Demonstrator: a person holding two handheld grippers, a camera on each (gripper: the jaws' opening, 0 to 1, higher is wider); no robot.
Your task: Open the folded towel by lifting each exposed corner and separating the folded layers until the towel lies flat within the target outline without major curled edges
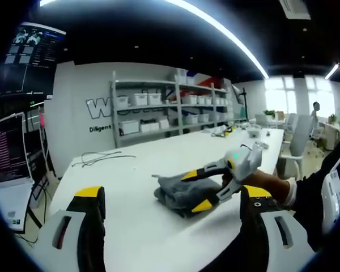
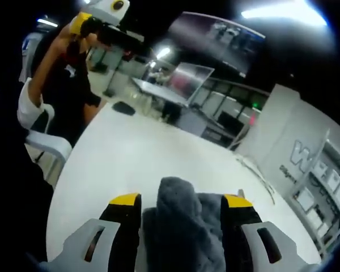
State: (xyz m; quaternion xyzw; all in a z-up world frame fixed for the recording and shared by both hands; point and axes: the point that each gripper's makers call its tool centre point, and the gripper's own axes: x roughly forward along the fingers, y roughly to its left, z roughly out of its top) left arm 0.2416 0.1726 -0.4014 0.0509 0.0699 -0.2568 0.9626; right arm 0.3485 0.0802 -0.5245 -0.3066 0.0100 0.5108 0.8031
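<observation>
Towel (image 1: 178, 191), grey and still folded, lies on the white table (image 1: 130, 170) between the spread jaws of the right gripper (image 1: 199, 190), while the left gripper (image 1: 175, 226) hovers nearby, jaws apart.

A long white table (image 1: 158, 164) carries the folded grey towel (image 1: 178, 190) near its front edge; a loose dark cable (image 1: 99, 157) lies farther back, with small cluttered items (image 1: 238, 131) at the far end, too small to identify
</observation>
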